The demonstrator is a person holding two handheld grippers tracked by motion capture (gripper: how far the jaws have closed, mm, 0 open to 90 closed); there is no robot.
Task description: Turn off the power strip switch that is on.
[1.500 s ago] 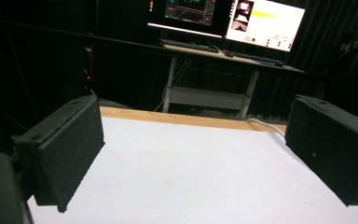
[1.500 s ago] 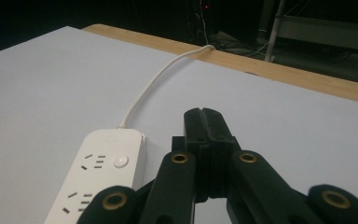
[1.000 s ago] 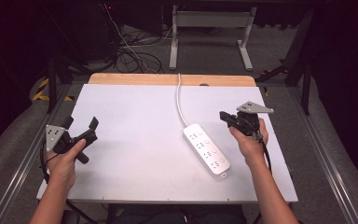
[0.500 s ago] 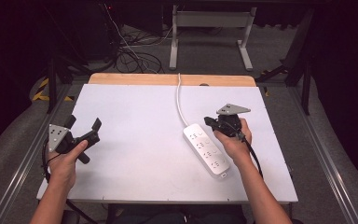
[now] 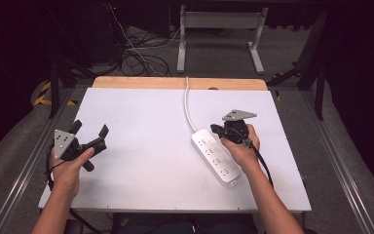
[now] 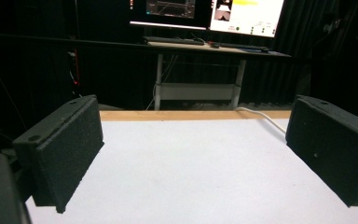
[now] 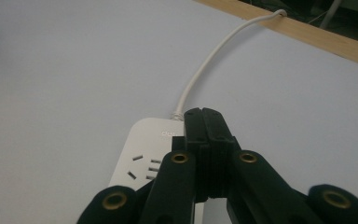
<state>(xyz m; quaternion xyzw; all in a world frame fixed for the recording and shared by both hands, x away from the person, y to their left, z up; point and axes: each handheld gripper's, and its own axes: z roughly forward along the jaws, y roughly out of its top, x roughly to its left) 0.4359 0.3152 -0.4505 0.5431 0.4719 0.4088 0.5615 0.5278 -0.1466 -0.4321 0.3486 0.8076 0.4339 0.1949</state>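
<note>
Power strip: we see the white power strip lying flat and slantwise on the right half of the table, socket face up, its cord end toward the far edge.
Cord: its white cord curves away from the strip and drops over the far edge of the table.
Right gripper: our right gripper sits over the strip's cord end, its jaws pressed flat together with nothing between them; in the right gripper view the tips lie above the strip's near corner, and we cannot tell whether they touch it.
Left gripper: our left gripper hovers at the table's left edge, well apart from the strip, jaws spread wide and empty; the left gripper view shows bare surface between them.
Surface: we work on a white tabletop, with a wooden strip along its far edge.
Room: beyond it we find dark curtains, a grey floor, tangled black cables and a white desk frame; lit monitors stand on that desk.
</note>
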